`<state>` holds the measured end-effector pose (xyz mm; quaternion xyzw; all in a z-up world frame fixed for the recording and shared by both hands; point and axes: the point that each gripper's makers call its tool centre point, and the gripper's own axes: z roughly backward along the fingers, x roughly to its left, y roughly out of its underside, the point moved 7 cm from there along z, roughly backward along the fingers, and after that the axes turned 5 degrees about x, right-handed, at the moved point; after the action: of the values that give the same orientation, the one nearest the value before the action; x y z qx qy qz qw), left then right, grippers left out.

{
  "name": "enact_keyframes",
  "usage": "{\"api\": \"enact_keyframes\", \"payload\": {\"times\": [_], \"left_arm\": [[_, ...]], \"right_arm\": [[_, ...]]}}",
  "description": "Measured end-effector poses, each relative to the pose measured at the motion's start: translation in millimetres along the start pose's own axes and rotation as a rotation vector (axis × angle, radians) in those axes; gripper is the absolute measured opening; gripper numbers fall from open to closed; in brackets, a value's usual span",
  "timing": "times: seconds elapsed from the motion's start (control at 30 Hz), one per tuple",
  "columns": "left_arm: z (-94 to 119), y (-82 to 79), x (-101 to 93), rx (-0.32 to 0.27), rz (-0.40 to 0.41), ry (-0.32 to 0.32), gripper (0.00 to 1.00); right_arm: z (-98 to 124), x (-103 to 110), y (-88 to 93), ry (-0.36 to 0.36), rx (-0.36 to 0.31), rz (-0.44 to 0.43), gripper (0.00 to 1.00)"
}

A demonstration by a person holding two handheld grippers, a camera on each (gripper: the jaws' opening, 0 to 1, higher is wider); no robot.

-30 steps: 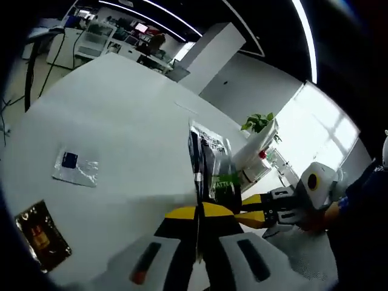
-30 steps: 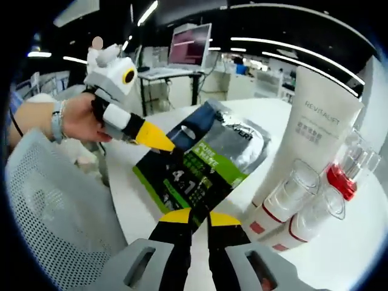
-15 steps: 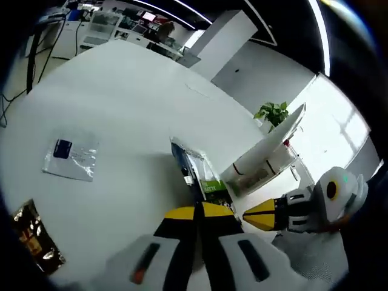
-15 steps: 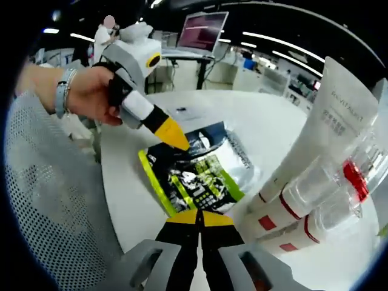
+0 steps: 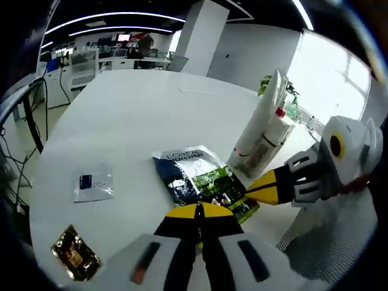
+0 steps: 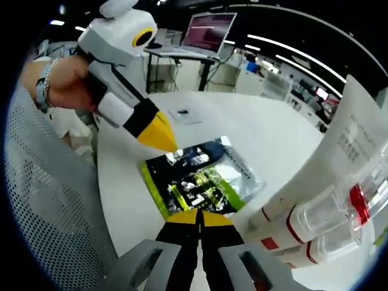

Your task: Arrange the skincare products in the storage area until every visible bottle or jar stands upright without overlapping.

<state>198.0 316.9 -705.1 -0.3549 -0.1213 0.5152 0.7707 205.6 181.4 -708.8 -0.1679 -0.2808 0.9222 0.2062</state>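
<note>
Green-black sachet (image 5: 203, 185) flat on worktop (image 5: 139, 127), directly ahead of both jaw pairs, long axis running away from left gripper (image 5: 199, 213). Left jaws closed, empty; right gripper (image 6: 198, 218) jaws closed, empty. Tube (image 6: 339, 163) and bottles (image 6: 315, 230) upright, right of right jaws, nearer that gripper.

Left gripper (image 6: 162, 140) & right gripper (image 5: 253, 191) — white bodies, black bands, yellow tips; beaded bracelet (image 6: 43, 86) on wrist.
</note>
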Motion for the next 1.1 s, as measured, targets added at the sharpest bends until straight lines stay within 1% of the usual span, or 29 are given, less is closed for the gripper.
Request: {"api": "enact_keyframes", "payload": {"times": [0.03, 0.07, 0.1, 0.13, 0.17, 0.2, 0.23, 0.27, 0.3, 0.33, 0.37, 0.47, 0.57, 0.67, 0.7, 0.77, 0.83, 0.87, 0.9, 0.93, 1.03, 1.1], "left_arm": [[-3, 3.7, -1.2, 0.032, -0.019, -0.004, 0.0], [-7, 8.7, -2.0, 0.078, -0.027, -0.019, 0.0], [-9, 10.4, -2.0, 0.093, -0.035, -0.022, 0.0], [-12, 15.6, -4.0, 0.129, -0.077, -0.03, 0.0], [-10, 21.1, -1.6, 0.162, -0.109, -0.069, 0.01], [-17, 13.4, -6.1, 0.044, -0.131, -0.05, 0.01], [-14, 15.5, -4.9, 0.065, -0.153, -0.054, 0.01], [-15, 15.9, -3.9, 0.073, -0.135, -0.051, 0.01], [-13, 13.6, -2.9, 0.072, -0.129, -0.049, 0.01], [-13, 13.2, -1.7, 0.072, -0.123, -0.046, 0.01], [-12, 12.4, -1.5, 0.072, -0.118, -0.04, 0.01], [-12, 12.5, -2.7, 0.067, -0.128, -0.035, 0.01], [-12, 12.7, -3.8, 0.06, -0.142, -0.031, 0.01], [-13, 13.0, -5.6, 0.05, -0.129, -0.013, 0.01], [-14, 13.0, -7.2, 0.05, -0.12, -0.001, 0.01], [-14, 12.7, -7.1, 0.05, -0.119, 0.003, 0.01], [-14, 13.2, -6.7, 0.046, -0.115, 0.006, 0.01], [-14, 13.4, -6.6, 0.043, -0.113, 0.007, 0.01], [-14, 13.8, -6.8, 0.039, -0.104, 0.008, 0.01], [-14, 13.9, -6.8, 0.038, -0.102, 0.008, 0.01], [-14, 14.1, -7.0, 0.035, -0.089, 0.005, 0.01], [-14, 13.0, -6.9, 0.043, -0.083, 0.003, 0.01]], "right_arm": [[-4, 1, -0.9, -0.012, 0.023, 0.001, 0.0], [-8, 3, -1.6, -0.027, 0.069, 0.008, 0.0], [-11, 5, -1.0, -0.049, 0.116, 0.036, 0.0], [-12, 7, -0.5, -0.063, 0.16, 0.06, 0.0], [-12, 5, -7.7, -0.02, 0.142, 0.083, 0.0], [-13, 6, -8.1, -0.022, 0.168, 0.109, 0.0], [-14, 6, -10.5, -0.026, 0.194, 0.143, 0.0], [-13, 7, -11.5, -0.028, 0.22, 0.147, 0.0], [-14, 7, -13.8, -0.034, 0.253, 0.164, 0.0], [-14, 6, -14.8, -0.04, 0.264, 0.177, 0.0], [-15, 7, -17.2, -0.041, 0.306, 0.157, 0.0], [-17, 6, -20.9, -0.055, 0.358, 0.181, 0.0], [-19, 4, -24.1, -0.112, 0.417, 0.189, 0.0], [-21, 4, -26.2, -0.158, 0.459, 0.243, 0.0], [-22, 4, -27.3, -0.173, 0.475, 0.275, 0.0], [-23, 4, -28.6, -0.181, 0.489, 0.309, 0.0], [-24, 5, -30.0, -0.17, 0.513, 0.281, 0.0], [-24, 5, -30.4, -0.174, 0.514, 0.288, 0.0], [-24, 4, -30.4, -0.177, 0.521, 0.274, 0.0], [-24, 3, -29.6, -0.182, 0.528, 0.228, 0.0], [-23, 1, -28.7, -0.209, 0.515, 0.239, 0.0], [-24, 1, -28.7, -0.212, 0.519, 0.216, 0.0]]}}
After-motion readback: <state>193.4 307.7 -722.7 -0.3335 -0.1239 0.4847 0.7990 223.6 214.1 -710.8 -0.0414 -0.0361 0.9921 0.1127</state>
